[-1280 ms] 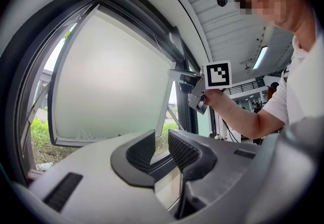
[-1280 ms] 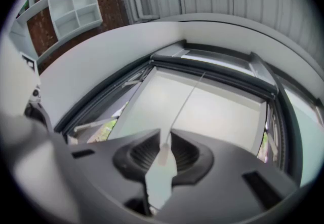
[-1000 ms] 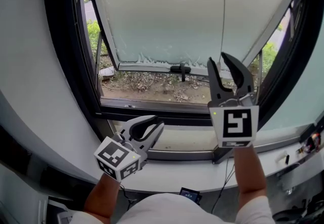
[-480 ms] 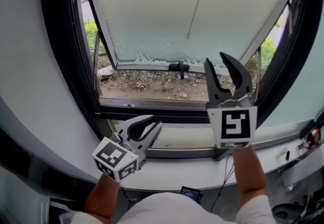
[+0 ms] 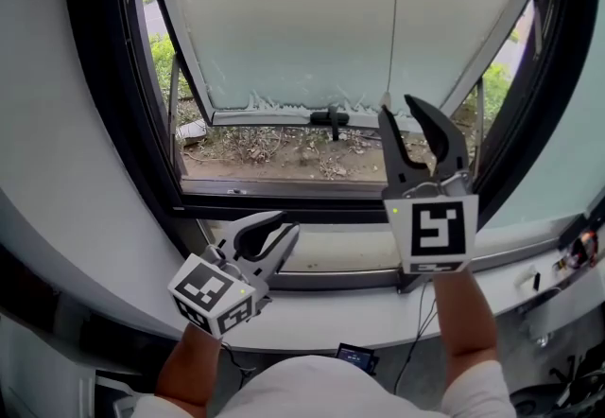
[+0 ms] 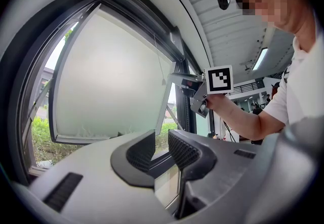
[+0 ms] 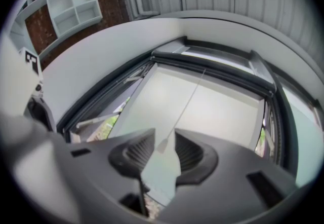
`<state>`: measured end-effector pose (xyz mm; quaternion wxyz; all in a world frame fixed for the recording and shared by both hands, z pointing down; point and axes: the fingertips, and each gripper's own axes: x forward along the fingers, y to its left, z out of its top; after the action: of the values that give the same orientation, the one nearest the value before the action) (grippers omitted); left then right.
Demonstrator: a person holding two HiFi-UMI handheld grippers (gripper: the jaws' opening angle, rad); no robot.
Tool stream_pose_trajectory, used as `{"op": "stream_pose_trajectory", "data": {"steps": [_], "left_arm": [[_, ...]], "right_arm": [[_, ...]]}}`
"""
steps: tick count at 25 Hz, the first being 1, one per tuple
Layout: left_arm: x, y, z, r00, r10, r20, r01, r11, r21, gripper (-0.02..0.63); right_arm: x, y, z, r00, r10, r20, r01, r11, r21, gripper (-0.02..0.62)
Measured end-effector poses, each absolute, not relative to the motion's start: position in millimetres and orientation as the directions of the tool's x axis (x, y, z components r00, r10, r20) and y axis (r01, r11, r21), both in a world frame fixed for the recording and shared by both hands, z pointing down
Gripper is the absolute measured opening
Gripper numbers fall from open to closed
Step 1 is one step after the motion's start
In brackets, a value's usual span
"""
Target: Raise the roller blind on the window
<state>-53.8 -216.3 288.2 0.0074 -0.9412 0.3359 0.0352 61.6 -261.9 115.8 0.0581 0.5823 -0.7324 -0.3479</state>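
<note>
A white short-sleeved shirt (image 5: 312, 392) is worn. The left gripper (image 5: 288, 222) and right gripper (image 5: 397, 104) are built alike: grey bodies, black curved jaws, ribbed pads (image 6: 185, 149). Each is fitted with a white cube (image 5: 435, 235) printed with black square markers.

Black jaws and black-and-white marker squares on my right gripper (image 5: 399, 109), pale mint-white roller blind (image 5: 302, 19), black window frame (image 5: 284, 210), green shrubs (image 5: 163, 57) at upper left.
</note>
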Motion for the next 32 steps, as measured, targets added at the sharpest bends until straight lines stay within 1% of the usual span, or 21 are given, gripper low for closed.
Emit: {"op": "stream_pose_trajectory", "data": {"steps": [5,13,16,23,32], "left_arm": [[-51.2,-211.9,289.1,0.777,-0.626,-0.067,-0.626,-0.78,0.015,0.098],[-50.2,-208.3,291.5,0.779,-0.622,-0.074,-0.622,-0.782,0.03,0.098],[-53.3,-209.0,294.1,0.772,-0.63,-0.085,-0.627,-0.777,0.06,0.098],[-60.3,-209.2,301.5,0.756,-0.647,-0.101,-0.636,-0.762,0.12,0.098],[-60.6,-193.6,307.6,0.773,-0.624,-0.115,-0.607,-0.78,0.153,0.095]], "right_arm": [[65.2,-258.1,119.9,-0.31,-0.898,-0.311,-0.815,0.082,0.573,0.119],[74.2,-249.3,134.8,-0.302,-0.903,-0.305,-0.842,0.103,0.53,0.083],[79.8,-249.4,145.3,-0.296,-0.909,-0.294,-0.851,0.112,0.513,0.075],[89.3,-243.2,164.5,-0.294,-0.918,-0.267,-0.873,0.145,0.465,0.064],[88.1,-217.7,190.8,-0.311,-0.919,-0.243,-0.894,0.196,0.403,0.058]]}}
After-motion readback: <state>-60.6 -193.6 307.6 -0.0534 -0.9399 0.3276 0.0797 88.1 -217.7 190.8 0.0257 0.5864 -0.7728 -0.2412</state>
